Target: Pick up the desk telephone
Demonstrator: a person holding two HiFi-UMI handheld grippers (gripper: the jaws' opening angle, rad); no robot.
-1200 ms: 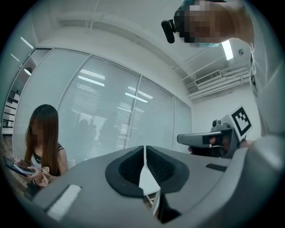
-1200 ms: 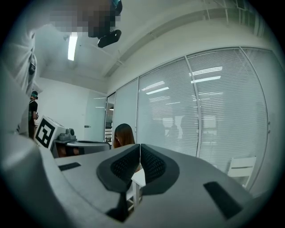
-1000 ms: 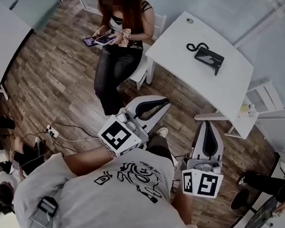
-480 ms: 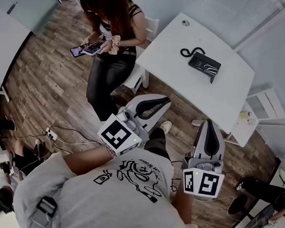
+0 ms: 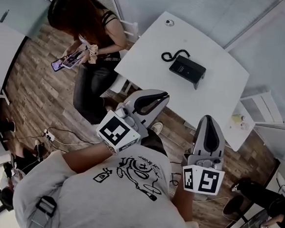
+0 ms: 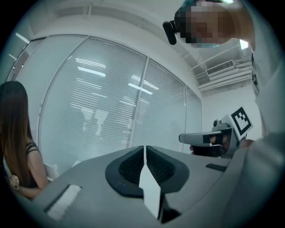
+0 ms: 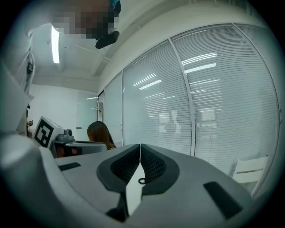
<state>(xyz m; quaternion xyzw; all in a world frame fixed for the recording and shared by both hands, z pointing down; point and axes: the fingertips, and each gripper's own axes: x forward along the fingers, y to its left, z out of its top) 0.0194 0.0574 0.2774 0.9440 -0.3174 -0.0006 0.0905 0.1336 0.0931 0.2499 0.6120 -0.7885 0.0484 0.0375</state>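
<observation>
The desk telephone lies flat on the white table, toward the table's far side, with its black coiled cord curled just to its left. It is dark and sits at a slant to the table's edges, with nothing touching it.

Both tools are held level on the near side of the table, well apart from the telephone. The left gripper points far and to the right, and in the head view its tip comes up to the table's near edge. The right gripper points straight toward the far side, with its tip just short of that edge. The telephone lies beyond both tips and, from left to right, between them.

In the left gripper view, the left gripper has its two dark pads pressed together with nothing between them. The right gripper view shows the right gripper with its jaws together as well, empty. Both of these views look onto window blinds.

A standing person at the table's left end holds a mobile phone
</observation>
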